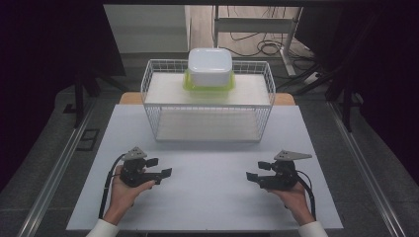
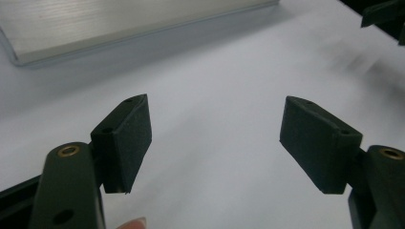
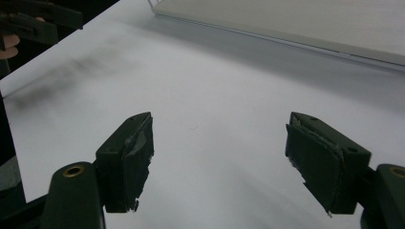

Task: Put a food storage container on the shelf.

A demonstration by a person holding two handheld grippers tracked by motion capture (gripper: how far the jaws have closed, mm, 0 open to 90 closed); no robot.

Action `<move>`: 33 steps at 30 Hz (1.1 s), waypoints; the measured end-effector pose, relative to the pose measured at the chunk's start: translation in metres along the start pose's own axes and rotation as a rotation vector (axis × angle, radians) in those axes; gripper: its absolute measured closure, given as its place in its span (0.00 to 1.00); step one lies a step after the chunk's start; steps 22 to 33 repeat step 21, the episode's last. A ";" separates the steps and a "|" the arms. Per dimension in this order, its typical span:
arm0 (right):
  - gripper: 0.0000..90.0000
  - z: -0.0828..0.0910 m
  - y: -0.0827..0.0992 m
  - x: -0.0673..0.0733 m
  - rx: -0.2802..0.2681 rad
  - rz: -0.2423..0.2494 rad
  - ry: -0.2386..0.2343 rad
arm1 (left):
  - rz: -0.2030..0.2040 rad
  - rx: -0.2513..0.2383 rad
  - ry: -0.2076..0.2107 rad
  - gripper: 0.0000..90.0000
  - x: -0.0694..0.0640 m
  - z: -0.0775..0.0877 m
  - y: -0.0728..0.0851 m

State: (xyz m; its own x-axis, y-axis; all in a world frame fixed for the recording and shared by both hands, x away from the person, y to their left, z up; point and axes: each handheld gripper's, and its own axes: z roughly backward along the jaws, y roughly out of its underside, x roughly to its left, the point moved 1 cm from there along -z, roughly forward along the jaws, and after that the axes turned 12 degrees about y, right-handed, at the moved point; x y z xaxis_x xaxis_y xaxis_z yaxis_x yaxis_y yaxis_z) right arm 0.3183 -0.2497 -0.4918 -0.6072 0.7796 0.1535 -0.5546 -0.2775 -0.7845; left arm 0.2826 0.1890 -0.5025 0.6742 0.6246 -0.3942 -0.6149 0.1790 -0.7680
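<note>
Your worktop (image 1: 207,197) is evenly lit from above, while everything around it sinks into darkness. Beyond your jaws, smeared shadows blur it.

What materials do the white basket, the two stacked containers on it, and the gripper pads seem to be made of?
Basket: thin metal wire, probably white-coated; the open grid shows it. White container: likely plastic, smooth, faintly glossy, rounded corners. Green container beneath: seemingly translucent plastic. Left gripper's pads: matte black foam or rubber. Right gripper's pads: similar, with torn, frayed edges.
</note>
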 end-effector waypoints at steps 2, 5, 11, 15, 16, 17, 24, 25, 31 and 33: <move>0.27 0.000 0.001 -0.001 0.000 0.000 0.006 | 0.003 0.000 0.004 0.29 0.001 0.001 0.000; 0.27 0.001 0.001 0.000 -0.004 0.000 0.010 | 0.004 0.000 0.004 0.29 0.001 0.001 0.000; 0.27 0.002 0.001 0.000 -0.012 0.005 0.006 | 0.003 0.004 0.002 0.28 0.002 0.002 0.001; 0.27 0.004 0.000 -0.001 -0.021 0.005 0.011 | 0.004 0.003 0.002 0.29 0.003 0.002 0.001; 0.27 0.005 0.000 -0.002 -0.022 0.006 0.014 | 0.005 0.001 0.004 0.29 0.003 0.003 0.001; 0.27 0.006 -0.001 -0.002 -0.023 0.006 0.015 | 0.006 0.000 0.005 0.29 0.003 0.003 0.000; 0.27 0.008 -0.002 -0.001 -0.027 0.022 0.021 | 0.009 -0.006 0.003 0.29 0.005 0.003 -0.001; 0.27 0.008 -0.002 -0.001 -0.027 0.022 0.021 | 0.009 -0.006 0.003 0.29 0.005 0.003 -0.001; 0.27 0.008 -0.002 -0.001 -0.027 0.022 0.021 | 0.009 -0.006 0.003 0.29 0.005 0.003 -0.001; 0.27 0.008 -0.002 -0.001 -0.027 0.022 0.021 | 0.009 -0.006 0.003 0.29 0.005 0.003 -0.001</move>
